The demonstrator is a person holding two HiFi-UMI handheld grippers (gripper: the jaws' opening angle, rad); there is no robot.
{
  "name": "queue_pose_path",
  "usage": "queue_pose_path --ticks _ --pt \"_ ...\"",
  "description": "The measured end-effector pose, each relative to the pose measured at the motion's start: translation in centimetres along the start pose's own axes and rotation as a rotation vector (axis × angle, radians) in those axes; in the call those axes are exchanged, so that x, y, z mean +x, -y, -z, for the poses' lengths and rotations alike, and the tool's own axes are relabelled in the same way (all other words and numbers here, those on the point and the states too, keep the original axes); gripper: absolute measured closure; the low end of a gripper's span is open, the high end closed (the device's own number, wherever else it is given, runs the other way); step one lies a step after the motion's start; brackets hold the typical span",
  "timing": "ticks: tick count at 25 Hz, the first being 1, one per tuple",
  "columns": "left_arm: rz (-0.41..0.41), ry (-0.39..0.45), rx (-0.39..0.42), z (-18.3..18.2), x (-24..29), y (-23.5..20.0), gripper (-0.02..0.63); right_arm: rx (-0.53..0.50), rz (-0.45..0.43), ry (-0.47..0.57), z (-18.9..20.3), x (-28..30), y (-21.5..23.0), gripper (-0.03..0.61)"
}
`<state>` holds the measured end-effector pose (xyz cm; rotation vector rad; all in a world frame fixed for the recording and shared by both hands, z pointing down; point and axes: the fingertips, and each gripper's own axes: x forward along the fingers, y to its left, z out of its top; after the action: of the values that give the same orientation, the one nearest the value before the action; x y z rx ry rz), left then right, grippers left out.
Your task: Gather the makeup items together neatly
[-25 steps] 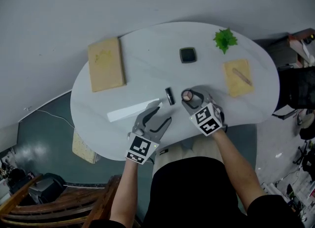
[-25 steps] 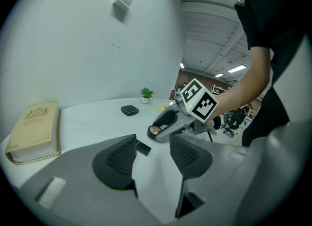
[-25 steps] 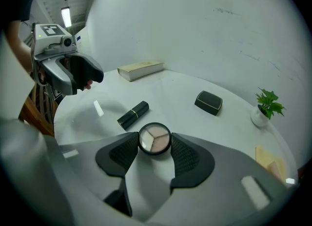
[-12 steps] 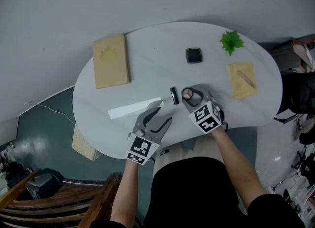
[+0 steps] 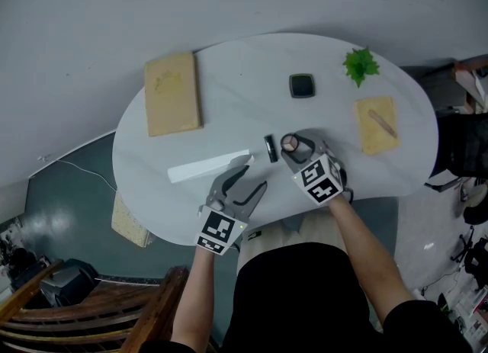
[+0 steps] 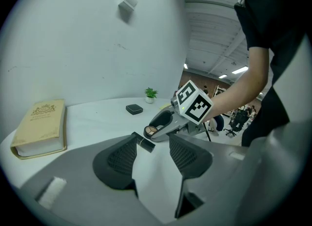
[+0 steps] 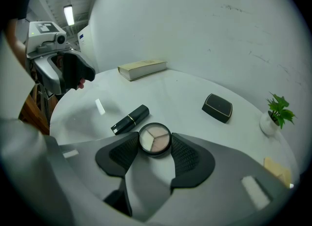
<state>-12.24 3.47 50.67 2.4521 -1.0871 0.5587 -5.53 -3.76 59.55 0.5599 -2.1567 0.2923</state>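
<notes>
The book cover carries a crest, its lettering too small to read. Only the right gripper view shows three shades in the round compact, clamped between the right gripper fingers at the near side of the bench, with the lipstick just left; left gripper fingers stand apart

A tan book lay flat at the left end of the rounded white surface, well apart from a small green plant at its far right edge. Just nearer than the plant, a tan pad lay by the right rim with a thin stick resting slantwise on it. A wooden chair stood on the dark floor at lower left.
</notes>
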Motion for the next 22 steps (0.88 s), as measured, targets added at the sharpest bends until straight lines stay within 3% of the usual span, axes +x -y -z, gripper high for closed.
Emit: queue_pose_path --ticks 15,22 --pt "0.001 0.002 0.002 -0.2 0.2 -0.1 0.407 0.016 -0.022 0.026 -0.1 -0.8 0.0 0.357" --pt "0.017 -0.002 0.034 -0.9 0.9 0.6 0.407 0.049 0.006 0.141 -2.6 -4.0 1.1 0.357"
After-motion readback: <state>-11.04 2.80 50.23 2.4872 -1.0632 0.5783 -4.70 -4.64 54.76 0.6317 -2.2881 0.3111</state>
